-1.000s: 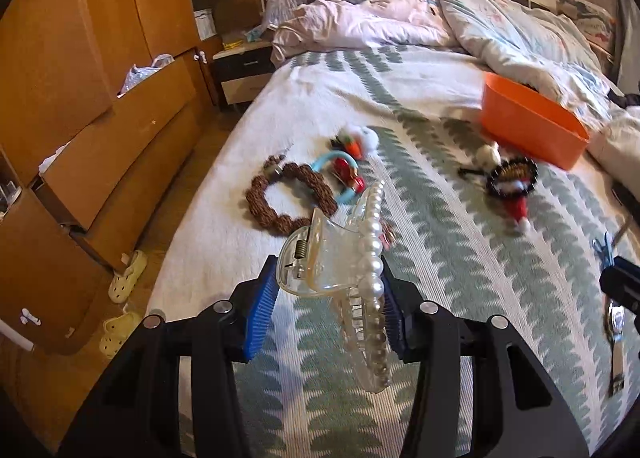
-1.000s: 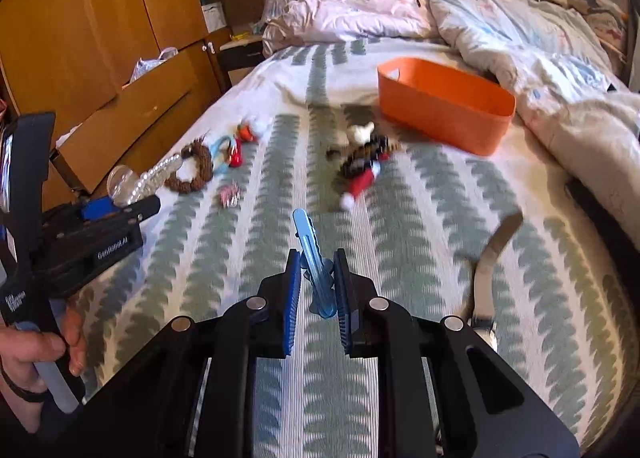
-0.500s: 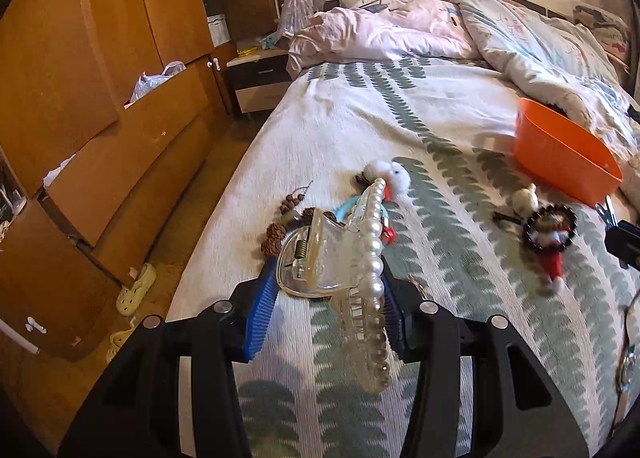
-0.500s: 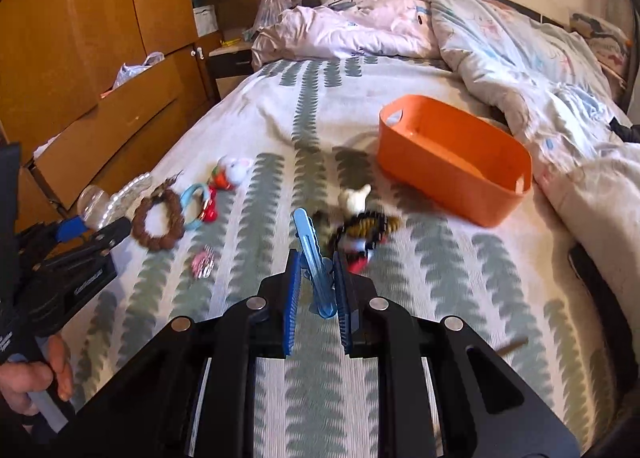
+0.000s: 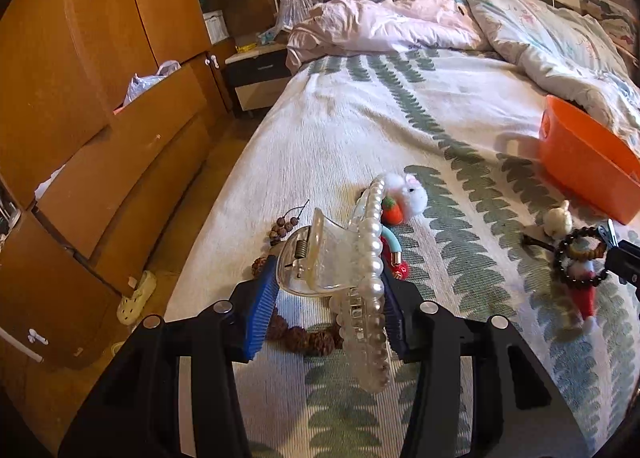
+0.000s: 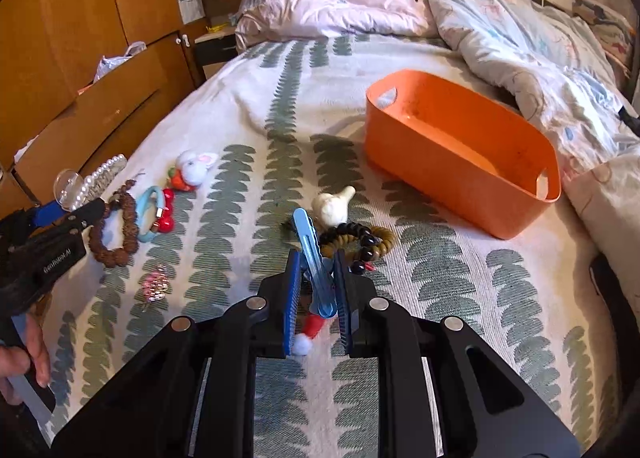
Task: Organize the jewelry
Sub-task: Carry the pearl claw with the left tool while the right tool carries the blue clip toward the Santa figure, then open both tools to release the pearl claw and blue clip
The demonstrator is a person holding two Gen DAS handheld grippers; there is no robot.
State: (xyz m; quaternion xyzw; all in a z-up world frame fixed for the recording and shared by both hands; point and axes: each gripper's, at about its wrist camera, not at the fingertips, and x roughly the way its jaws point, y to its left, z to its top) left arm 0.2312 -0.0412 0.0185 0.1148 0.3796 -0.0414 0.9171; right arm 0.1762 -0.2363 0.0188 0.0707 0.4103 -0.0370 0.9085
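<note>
My left gripper (image 5: 328,290) is shut on a clear claw hair clip (image 5: 320,262) edged with pearls, held above the bedspread. Under it lie a brown bead bracelet (image 5: 304,334), a blue band with red beads (image 5: 394,254) and a white plush bunny clip (image 5: 408,190). My right gripper (image 6: 316,278) is shut on a slim blue hair clip (image 6: 314,258), which sticks up between the pads. Just beyond it lie a dark bead bracelet (image 6: 352,238) and a white bird-shaped piece (image 6: 332,204). The orange bin (image 6: 440,154) stands open to the right, further up the bed.
A small pink charm (image 6: 156,286) lies on the green-patterned bedspread (image 6: 240,110). Crumpled quilts (image 6: 500,26) pile up at the head of the bed. Wooden wardrobe and drawers (image 5: 80,98) stand to the left past the bed's edge. A hand (image 6: 20,362) holds the left gripper's handle.
Both grippers have moved up the bed toward the orange bin, keeping their clips. The bin and the scattered jewelry now appear larger and nearer.
</note>
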